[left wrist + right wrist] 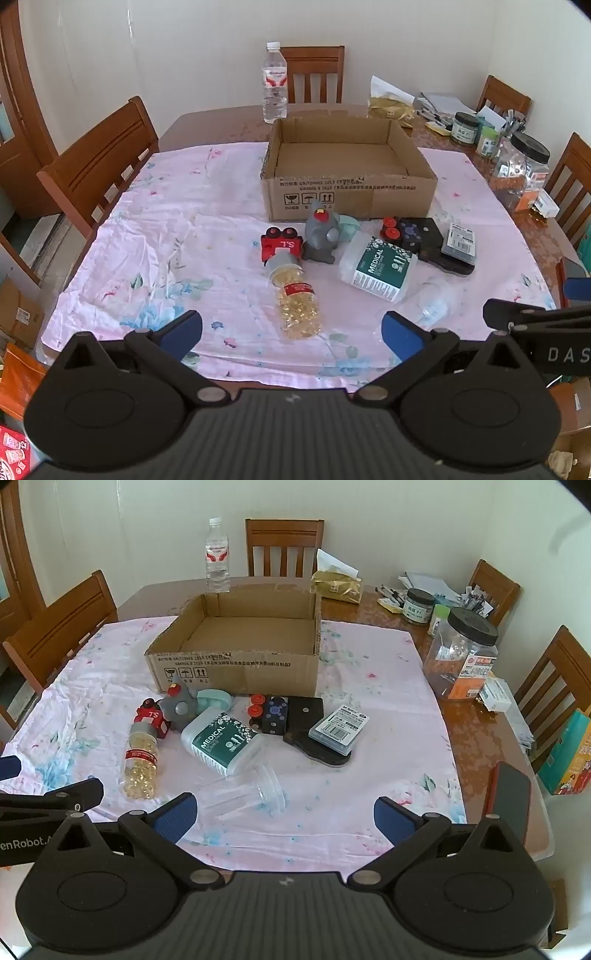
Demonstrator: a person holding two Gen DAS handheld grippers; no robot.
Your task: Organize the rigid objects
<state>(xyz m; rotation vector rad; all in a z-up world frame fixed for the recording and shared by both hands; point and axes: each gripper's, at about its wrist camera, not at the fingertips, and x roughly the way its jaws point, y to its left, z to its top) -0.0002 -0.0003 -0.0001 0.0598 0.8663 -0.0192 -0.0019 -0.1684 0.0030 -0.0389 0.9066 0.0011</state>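
An open cardboard box (347,192) (240,672) stands on the pink cloth, nothing visible inside. In front of it lie a capsule bottle (295,299) (140,764), a red toy car (280,245) (153,718), a grey figurine (321,236) (181,707), a green "MEDICAL" container (376,267) (221,740), a clear cup (430,302) (243,794), a dark toy with red wheels (413,236) (273,716) and a small clear case (460,240) (338,727). My left gripper (291,332) and right gripper (282,816) are open and empty, above the table's near edge.
A water bottle (274,83) stands behind the box. Jars, a tissue pack and papers crowd the table's far right (458,650). A phone (509,801) lies at the near right edge. Wooden chairs (99,162) surround the table.
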